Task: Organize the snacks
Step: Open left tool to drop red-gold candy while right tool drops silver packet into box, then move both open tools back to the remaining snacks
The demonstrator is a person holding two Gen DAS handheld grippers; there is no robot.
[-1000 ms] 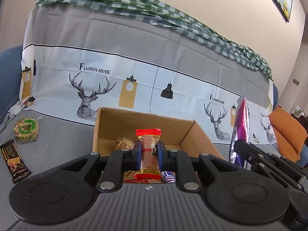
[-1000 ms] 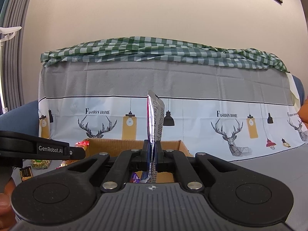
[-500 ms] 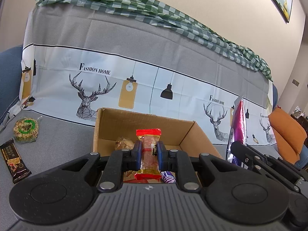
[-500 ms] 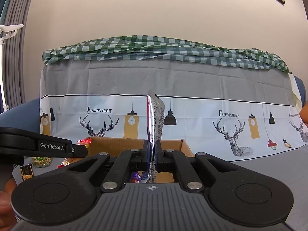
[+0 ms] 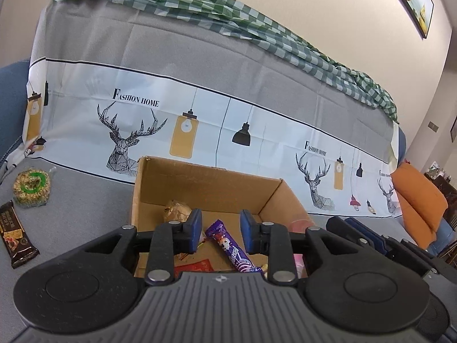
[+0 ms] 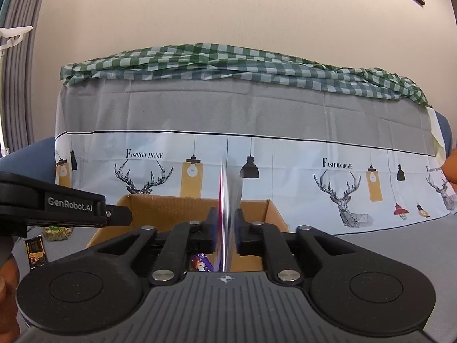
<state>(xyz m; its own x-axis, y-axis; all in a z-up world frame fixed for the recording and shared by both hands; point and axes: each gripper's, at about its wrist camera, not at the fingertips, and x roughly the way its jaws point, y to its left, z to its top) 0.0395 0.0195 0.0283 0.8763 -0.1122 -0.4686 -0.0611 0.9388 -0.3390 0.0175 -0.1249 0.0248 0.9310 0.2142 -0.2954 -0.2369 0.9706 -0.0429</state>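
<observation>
Two grippers hang over one open brown cardboard box (image 5: 205,183), which fills the lower middle of the left wrist view and stands on a grey cloth-covered surface (image 5: 80,217). Behind the box, across the whole upper half of both views, rises a grey and white printed cover with deer heads and hanging lamps (image 5: 185,91), topped by a rumpled green checked cloth (image 5: 217,14). At the right edge of the left view lies an orange cushion (image 5: 420,203).

The left gripper (image 5: 220,230), at lower centre of its own view, has its jaws opening and nothing between its blue pads (image 5: 196,228). Below the gap, on the box floor, lies a purple snack wrapper (image 5: 234,250), with a crumpled tan packet (image 5: 177,210) further back.

The right gripper (image 6: 225,233), lower centre of its view, also has its jaws opening; a thin shiny foil packet (image 6: 225,217), blurred and seen edge-on, stands upright between them, free of the pads.

On the surface at the left of the left view rest a round puffed-grain cake with a green label (image 5: 30,184) and a dark brown chocolate bar (image 5: 15,234).
</observation>
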